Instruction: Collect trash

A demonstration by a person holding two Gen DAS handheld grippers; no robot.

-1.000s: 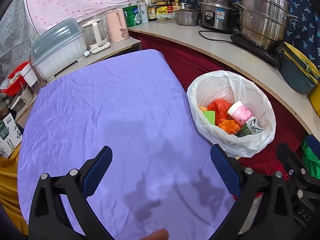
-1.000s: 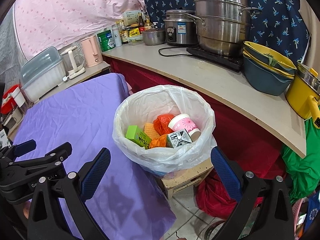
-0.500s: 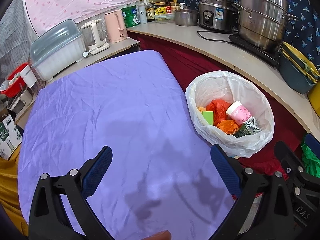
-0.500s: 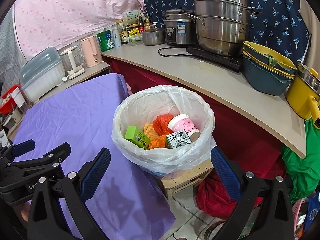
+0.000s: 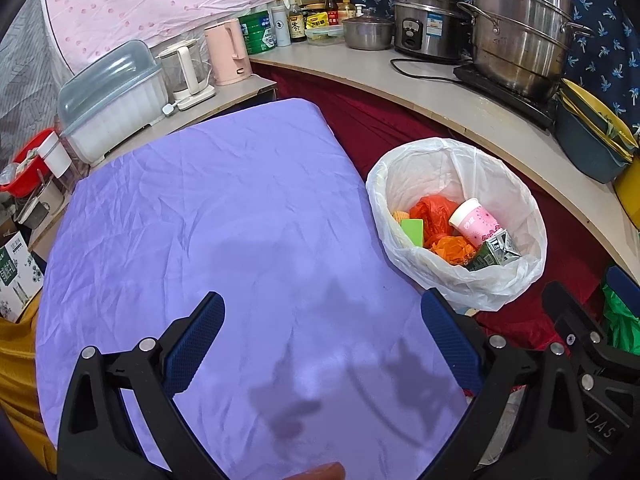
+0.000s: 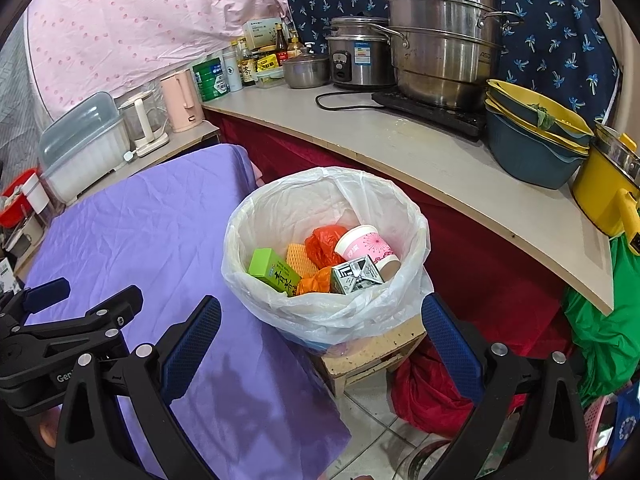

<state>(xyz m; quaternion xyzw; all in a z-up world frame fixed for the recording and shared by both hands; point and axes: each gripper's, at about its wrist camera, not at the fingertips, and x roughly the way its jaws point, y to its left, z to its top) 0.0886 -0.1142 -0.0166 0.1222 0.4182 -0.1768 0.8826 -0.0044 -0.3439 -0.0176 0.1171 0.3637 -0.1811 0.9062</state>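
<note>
Right wrist view gave me the trash bin, lined with a white plastic bag, standing on a small wooden stool just beside the purple-covered tabletop. Inside it I could see a green box, a yellow foam net, crumpled orange plastic, a pink paper cup lying on its side and a folded grey carton against the cup. My right hand-held gripper hung above the near rim of the bin with its blue pads spread wide and nothing between them. From the left wrist camera I saw the same bin off the right edge of the tabletop, and my left hand-held gripper sat over the purple cloth, jaws equally wide and holding nothing; its shadow fell on the cloth below. Each gripper showed at the edge of the other's view, the two close side by side. Beyond the bin a red cloth hung under the curved kitchen counter, which carried a large steel steamer pot, a rice cooker, stacked bowls and a yellow pot. A pink kettle stood further left.
</note>
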